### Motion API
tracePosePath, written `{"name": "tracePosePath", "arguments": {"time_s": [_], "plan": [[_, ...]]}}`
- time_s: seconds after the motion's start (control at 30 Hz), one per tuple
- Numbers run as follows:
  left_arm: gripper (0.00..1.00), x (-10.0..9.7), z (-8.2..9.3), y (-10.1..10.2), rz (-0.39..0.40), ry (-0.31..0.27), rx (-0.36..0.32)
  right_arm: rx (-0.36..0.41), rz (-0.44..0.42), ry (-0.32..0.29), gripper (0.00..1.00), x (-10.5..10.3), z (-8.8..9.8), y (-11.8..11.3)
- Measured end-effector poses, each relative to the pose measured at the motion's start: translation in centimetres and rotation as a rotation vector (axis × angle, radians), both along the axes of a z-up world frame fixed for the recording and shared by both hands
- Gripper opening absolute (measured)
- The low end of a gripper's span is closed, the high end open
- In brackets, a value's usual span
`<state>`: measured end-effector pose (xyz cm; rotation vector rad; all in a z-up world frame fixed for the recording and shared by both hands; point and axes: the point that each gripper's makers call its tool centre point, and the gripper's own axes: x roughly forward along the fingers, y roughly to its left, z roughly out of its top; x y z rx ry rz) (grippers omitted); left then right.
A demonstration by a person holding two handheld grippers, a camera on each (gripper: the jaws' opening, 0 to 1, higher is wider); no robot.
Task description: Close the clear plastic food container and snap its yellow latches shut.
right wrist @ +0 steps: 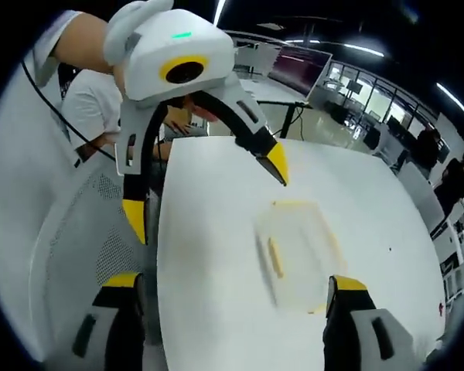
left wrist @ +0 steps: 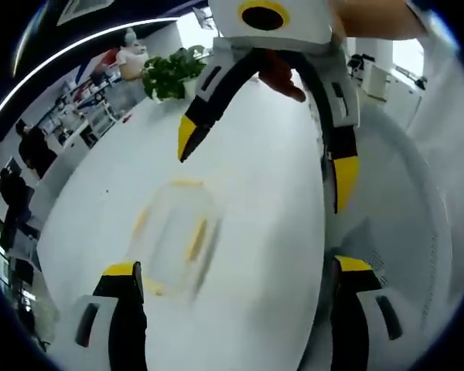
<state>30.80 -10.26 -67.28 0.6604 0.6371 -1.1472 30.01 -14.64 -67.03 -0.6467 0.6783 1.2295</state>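
Observation:
The clear plastic container [left wrist: 174, 236] with yellow latches lies flat on the white table [left wrist: 255, 193]. It is blurred, and I cannot tell whether its lid is pressed down. My left gripper [left wrist: 238, 270] hangs open above it, nothing between its jaws. The right gripper [left wrist: 267, 154] faces it from across the table, open too, its yellow tips spread wide above the tabletop. In the right gripper view the container [right wrist: 298, 255] sits just ahead of my right gripper [right wrist: 233, 282], nearer its right jaw. The left gripper [right wrist: 207, 192] hovers open beyond it.
A potted green plant [left wrist: 170, 73] stands at the table's far end. A grey mesh chair [right wrist: 77, 232] is beside the table edge, also seen as the chair [left wrist: 417, 232]. People and desks fill the office behind, with a dark monitor [right wrist: 298, 69].

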Motion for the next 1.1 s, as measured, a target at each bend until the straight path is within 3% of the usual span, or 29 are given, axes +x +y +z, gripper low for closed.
{"name": "tracePosePath", "arguments": {"time_s": [0.3, 0.5, 0.73, 1.1], "plan": [[0.99, -1.2, 0.1, 0.1, 0.019, 0.001, -0.025, 0.034, -0.037, 0.021, 0.97, -1.4, -0.3, -0.6], [0.99, -2.2, 0.3, -0.1, 0.042, 0.013, -0.06, 0.076, -0.076, -0.009, 0.99, -1.7, 0.6, -0.9], [0.99, -3.5, 0.5, -0.7, 0.065, 0.028, -0.108, 0.138, -0.169, 0.028, 0.99, -2.9, 0.4, -1.7], [0.99, -5.2, 0.9, -0.8, 0.118, 0.054, -0.189, 0.235, -0.238, 0.056, 0.99, -5.3, 0.8, -2.1]]}}
